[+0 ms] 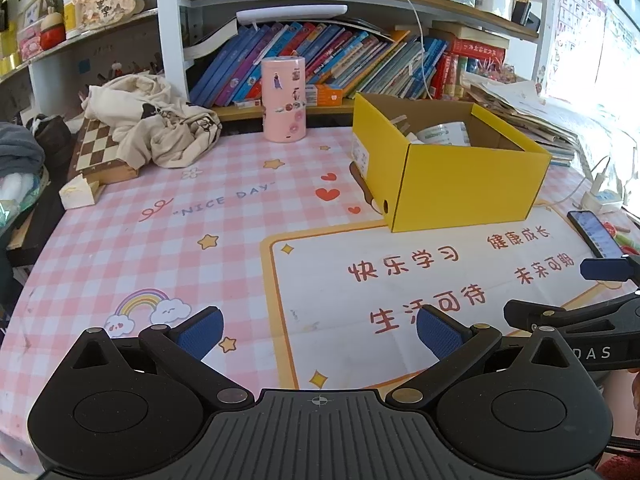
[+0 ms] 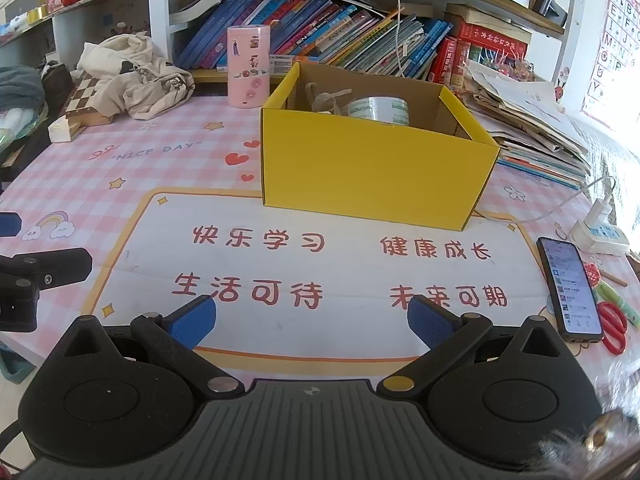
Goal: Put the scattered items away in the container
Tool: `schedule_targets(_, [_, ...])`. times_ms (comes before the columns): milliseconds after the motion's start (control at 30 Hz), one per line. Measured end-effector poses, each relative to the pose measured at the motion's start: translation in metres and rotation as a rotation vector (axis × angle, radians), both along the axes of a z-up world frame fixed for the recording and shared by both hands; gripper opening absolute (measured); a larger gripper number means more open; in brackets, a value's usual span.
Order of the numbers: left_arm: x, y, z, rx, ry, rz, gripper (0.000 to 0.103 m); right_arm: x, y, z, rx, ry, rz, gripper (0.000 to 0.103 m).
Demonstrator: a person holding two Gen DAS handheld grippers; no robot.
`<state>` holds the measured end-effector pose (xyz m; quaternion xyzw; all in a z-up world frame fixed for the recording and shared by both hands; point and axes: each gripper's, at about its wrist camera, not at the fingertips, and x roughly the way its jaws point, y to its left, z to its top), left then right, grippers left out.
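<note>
Pink checked desk mat lies bare before my left gripper and right gripper, both spread empty; tape roll already sits in the yellow box.

left gripper is held low and level, its blue-padded fingers spread wide with nothing between them. right gripper sits the same way, jaws wide apart and empty, pads angled outward. the two are side by side, each showing at the edge of the other's view.
</note>
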<state>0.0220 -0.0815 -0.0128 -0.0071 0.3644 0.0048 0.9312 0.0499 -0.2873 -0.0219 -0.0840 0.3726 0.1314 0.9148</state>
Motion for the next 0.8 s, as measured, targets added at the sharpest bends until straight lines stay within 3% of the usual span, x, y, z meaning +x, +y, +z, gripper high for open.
schedule_targets(800, [0.002,-0.0041,-0.0048,-0.035,0.01,-0.024,0.103,0.006,0.0016,-0.0048,-0.003,0.022,0.003,0.103])
